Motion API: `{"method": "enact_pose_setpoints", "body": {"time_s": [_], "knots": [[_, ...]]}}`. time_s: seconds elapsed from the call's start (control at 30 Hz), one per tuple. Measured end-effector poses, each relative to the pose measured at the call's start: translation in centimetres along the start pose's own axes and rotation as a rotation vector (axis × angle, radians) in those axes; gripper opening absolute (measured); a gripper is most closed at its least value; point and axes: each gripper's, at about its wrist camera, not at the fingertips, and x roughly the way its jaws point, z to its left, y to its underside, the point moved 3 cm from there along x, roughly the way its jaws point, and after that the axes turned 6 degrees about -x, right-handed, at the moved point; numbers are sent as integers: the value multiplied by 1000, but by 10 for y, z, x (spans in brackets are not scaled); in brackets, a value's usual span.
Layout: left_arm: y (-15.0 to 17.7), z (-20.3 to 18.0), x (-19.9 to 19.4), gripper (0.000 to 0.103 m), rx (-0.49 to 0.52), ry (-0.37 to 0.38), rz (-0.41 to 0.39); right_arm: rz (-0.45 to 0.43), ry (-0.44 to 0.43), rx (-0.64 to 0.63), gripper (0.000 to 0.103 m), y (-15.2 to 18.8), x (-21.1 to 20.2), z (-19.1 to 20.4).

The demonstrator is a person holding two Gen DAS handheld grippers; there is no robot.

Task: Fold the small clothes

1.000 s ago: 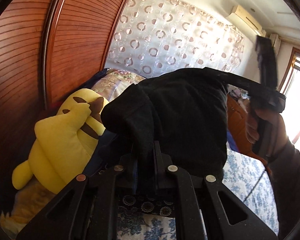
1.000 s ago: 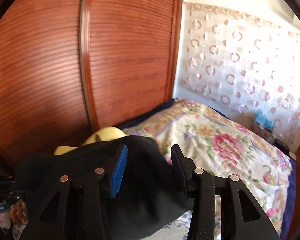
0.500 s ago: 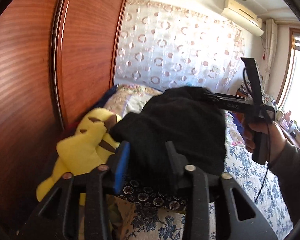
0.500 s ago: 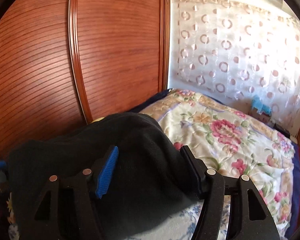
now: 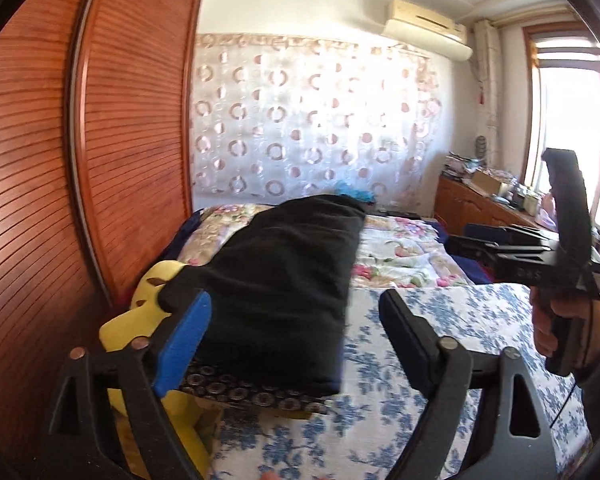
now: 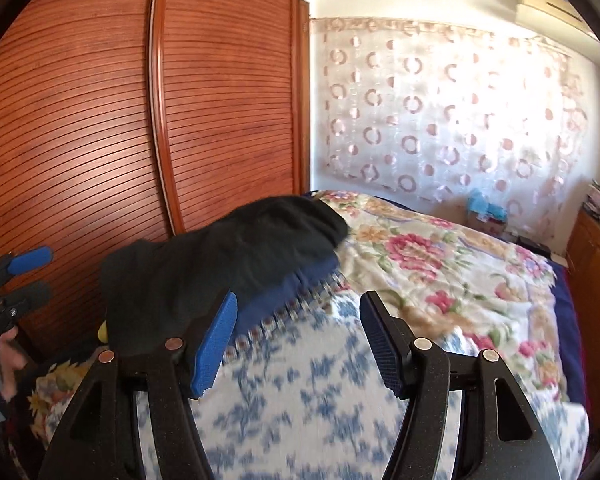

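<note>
The folded black garment (image 5: pixel 284 292) is lying on a stack at the left side of the bed (image 5: pixel 440 320), centre-left in the left wrist view, its long axis running away from the camera toward the curtain. The left claw (image 5: pixel 296 320) has just been opening and is standing wide apart, nothing pinched, garment just ahead. The right claw (image 6: pixel 296 340) is also gaping empty, with the garment up-left of it. I'm judging the left nearer.
</note>
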Motion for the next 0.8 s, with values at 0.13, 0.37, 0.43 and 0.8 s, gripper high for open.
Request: {"method": "enact_pose_setpoints", "body": {"time_s": [0.13,0.37,0.43,0.8], "knots": [[10,-27,-1,90,41,17,15,-13,36,29,74,20,-39,3],[24,-72,-4,90,56,90,59,-38,137,94,84,49,-108,10],[28,-87,-6,90,72,110,75,-40,172,113,87,55,-127,14],[27,-153,-25,90,133,128,68,-83,317,184,87,74,-211,41]]}}
